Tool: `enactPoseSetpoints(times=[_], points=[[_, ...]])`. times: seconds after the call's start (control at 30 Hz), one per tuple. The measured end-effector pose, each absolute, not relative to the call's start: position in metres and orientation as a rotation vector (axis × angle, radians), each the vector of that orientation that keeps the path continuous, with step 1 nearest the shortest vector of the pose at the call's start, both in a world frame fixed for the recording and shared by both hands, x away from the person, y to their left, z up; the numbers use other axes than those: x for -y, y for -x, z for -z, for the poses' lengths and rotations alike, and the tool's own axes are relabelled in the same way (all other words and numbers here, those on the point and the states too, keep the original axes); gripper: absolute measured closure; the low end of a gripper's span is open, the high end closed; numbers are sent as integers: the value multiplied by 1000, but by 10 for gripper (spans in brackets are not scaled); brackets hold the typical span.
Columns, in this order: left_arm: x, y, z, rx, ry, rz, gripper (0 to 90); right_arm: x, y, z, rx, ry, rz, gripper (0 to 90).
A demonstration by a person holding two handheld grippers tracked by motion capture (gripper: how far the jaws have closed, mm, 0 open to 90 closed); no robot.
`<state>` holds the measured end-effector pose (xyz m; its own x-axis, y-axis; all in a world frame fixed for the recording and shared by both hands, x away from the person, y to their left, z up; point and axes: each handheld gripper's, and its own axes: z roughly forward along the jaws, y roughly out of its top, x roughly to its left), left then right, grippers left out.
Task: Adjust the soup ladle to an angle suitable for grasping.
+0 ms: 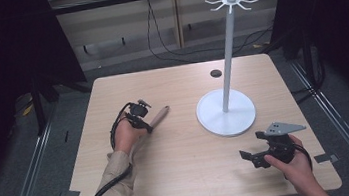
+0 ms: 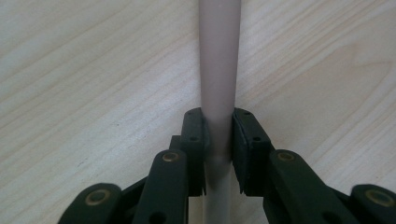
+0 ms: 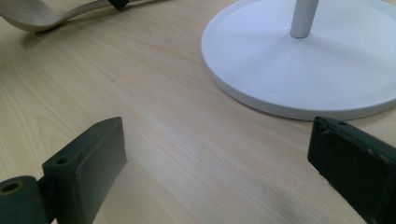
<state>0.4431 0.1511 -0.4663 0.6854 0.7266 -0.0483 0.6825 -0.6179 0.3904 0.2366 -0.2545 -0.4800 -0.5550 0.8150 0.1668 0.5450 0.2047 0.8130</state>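
Note:
A beige long-handled utensil [image 1: 160, 114] lies on the wooden table left of centre. My left gripper [image 1: 144, 124] is shut on its handle, and the handle [image 2: 218, 70] runs straight away between the clamped pads [image 2: 194, 140]. My right gripper [image 1: 246, 156] stands open low over the table near the front right, just in front of the white stand's round base [image 1: 226, 114]. Nothing lies between its fingers [image 3: 88, 163]. In the right gripper view, the base [image 3: 299, 70] is ahead on the right, and a curved part of the utensil [image 3: 35, 18] is far left.
The stand's thin white pole [image 1: 228, 56] rises to a ring of hooks [image 1: 232, 0]. A small black disc [image 1: 216, 73] lies near the table's far edge. Bare wood [image 1: 191, 166] spreads between the two hands. Dark curtains and cables lie beyond the table.

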Motion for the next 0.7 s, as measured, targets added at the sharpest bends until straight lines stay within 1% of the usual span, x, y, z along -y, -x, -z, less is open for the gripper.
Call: enactPoseSetpoints(times=[0.1, 0.2, 0.27, 0.37, 0.7], points=[[-156, -443, 459, -1083, -2506, -169, 762, 255, -237, 480, -2184, -1283, -1279, 39], [-167, -441, 443, -1095, -2438, -200, 764, 255, -237, 480, -2182, -1278, -1281, 39], [-170, -440, 440, -1096, -2418, -208, 764, 254, -237, 479, -2183, -1279, -1278, 39], [-178, -437, 430, -1100, -2345, -227, 765, 252, -236, 478, -2181, -1272, -1278, 39], [-196, -432, 418, -1090, -2233, -229, 765, 251, -237, 479, -2188, -1271, -1277, 39]])
